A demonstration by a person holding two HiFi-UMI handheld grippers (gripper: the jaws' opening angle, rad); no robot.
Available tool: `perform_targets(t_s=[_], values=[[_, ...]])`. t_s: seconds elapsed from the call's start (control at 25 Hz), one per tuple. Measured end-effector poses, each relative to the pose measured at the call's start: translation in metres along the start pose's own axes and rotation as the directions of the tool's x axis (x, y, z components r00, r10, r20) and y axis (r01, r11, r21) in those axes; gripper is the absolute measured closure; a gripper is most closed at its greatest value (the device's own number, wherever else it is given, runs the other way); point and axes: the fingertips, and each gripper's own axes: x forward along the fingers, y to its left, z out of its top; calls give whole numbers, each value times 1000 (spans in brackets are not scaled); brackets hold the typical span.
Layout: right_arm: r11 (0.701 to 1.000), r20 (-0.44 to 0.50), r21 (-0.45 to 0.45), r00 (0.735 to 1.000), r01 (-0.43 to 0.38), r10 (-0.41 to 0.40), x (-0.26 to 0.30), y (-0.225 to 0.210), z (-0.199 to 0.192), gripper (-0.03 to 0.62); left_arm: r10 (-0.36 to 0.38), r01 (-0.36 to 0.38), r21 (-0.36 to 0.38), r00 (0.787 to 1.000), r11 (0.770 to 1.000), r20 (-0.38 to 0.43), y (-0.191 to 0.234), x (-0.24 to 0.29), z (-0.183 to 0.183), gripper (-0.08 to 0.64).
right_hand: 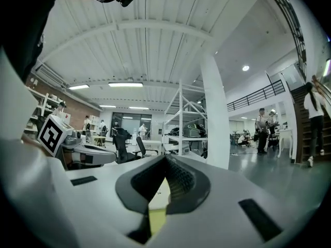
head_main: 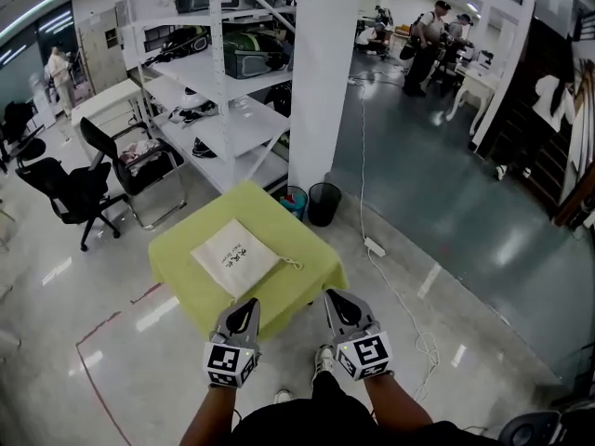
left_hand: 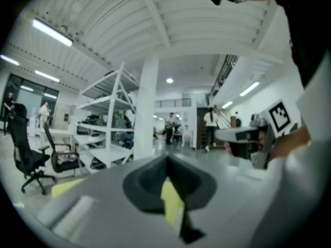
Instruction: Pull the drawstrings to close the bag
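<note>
Two tools, both mine, both with jaws pressed together on nothing. My left tool (head_main: 247, 307) and right tool (head_main: 332, 297) hang just short of the desk's (head_main: 181, 249) near edge, as nothing needs gripping yet. The bag (head_main: 236, 256) lies flat at the desk's middle, its drawstrings (head_main: 291, 264) trailing toward the desk's right side, where I judge I'll pinch them.

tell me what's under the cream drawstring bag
The flat cream cloth drawstring bag lies on a small square table covered in yellow-green cloth. The bag hides the patch beneath it, and the cloth hides the tabletop.
</note>
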Motion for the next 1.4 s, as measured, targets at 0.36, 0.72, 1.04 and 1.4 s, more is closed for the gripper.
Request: perform_targets(t_s=[0.36,0.72,1.04,1.4], values=[[991,12,2,991,-133,133,68,-42,0,598,122,-122,13,991,992,-44,26,54,2,557],[969,-12,6,969,-246,246,125,-87,-8,598,249,-250,-12,966,968,-67,50,101,0,557],[943,-36,23,942,-332,333,152,-97,-27,598,348,-349,7,933,937,-94,62,111,-13,557],[899,-136,38,889,-437,437,182,-84,-74,598,460,-466,11,869,885,-182,86,89,-50,557]])
